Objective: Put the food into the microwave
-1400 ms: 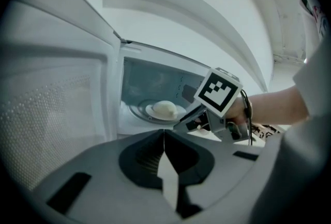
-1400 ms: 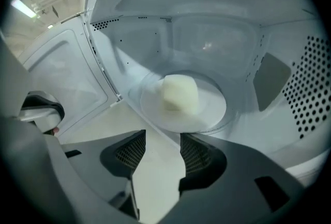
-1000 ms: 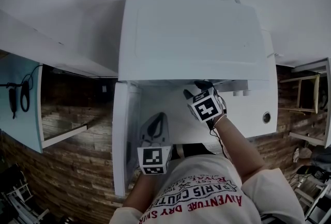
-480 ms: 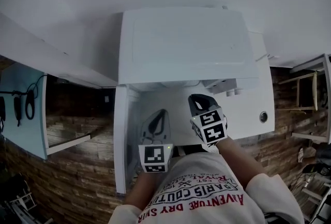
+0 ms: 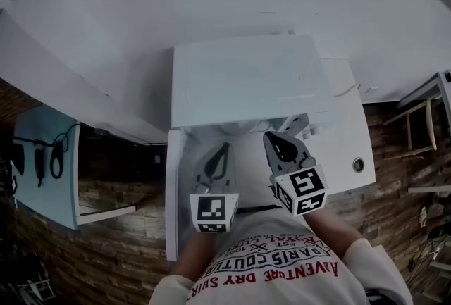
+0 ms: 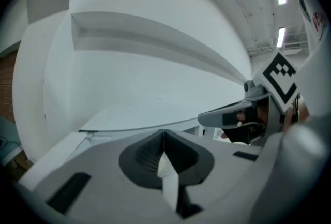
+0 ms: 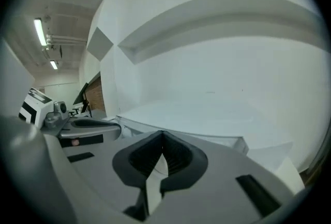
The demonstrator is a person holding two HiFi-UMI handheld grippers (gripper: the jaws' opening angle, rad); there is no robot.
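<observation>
The white microwave (image 5: 246,78) stands on a white counter (image 5: 352,148), and I look down on its top. Its door (image 5: 171,205) hangs open to the left. No food shows in any view; the cavity is hidden under the top. My left gripper (image 5: 224,148) and my right gripper (image 5: 271,136) are raised side by side before the opening, both shut and empty. In the left gripper view the left gripper (image 6: 164,132) points over the microwave top (image 6: 139,117), with the right gripper (image 6: 232,117) beside it. In the right gripper view the right gripper (image 7: 163,135) also shows touching tips, the left gripper (image 7: 83,124) at its left.
A white wall with a long ledge (image 6: 155,36) rises behind the microwave. Control knobs (image 5: 310,129) sit on the microwave's front right. A blue panel with hanging cables (image 5: 46,163) is at the left, over a wood-look floor (image 5: 106,240). A pale frame (image 5: 426,103) stands at the right.
My right gripper has come out of the microwave's opening, back towards the person, and its jaws have shut. Both grippers have risen to the level of the microwave's top.
</observation>
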